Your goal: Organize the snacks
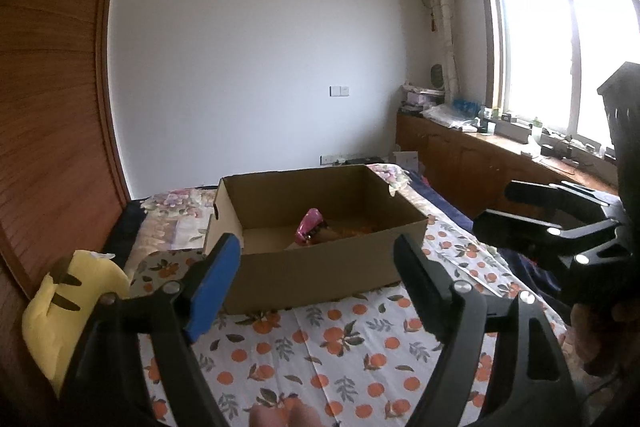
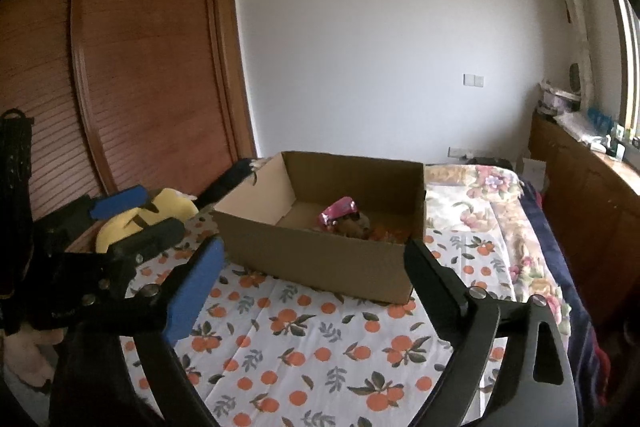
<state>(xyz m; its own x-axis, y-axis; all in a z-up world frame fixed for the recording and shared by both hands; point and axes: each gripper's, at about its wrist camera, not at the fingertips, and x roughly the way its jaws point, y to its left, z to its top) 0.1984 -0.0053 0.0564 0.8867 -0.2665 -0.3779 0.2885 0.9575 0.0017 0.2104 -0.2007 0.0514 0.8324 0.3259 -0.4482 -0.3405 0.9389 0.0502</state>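
An open cardboard box [image 1: 320,267] stands on the bed with the orange-print sheet [image 1: 340,347]. Inside it lie a pink snack packet [image 1: 310,225] and some brown and orange snacks. The box [image 2: 320,263] and the pink packet [image 2: 340,211] also show in the right wrist view. My left gripper [image 1: 320,275] is open and empty, held just in front of the box. My right gripper [image 2: 312,279] is open and empty, also in front of the box. The right gripper appears at the right of the left wrist view [image 1: 532,215], the left gripper at the left of the right wrist view [image 2: 120,223].
A yellow plush toy [image 1: 68,311] lies at the bed's left edge beside a wooden wardrobe [image 1: 48,107]. A low wooden cabinet [image 1: 480,159] with clutter runs under the window on the right. A floral blanket [image 2: 492,211] covers the far right part of the bed.
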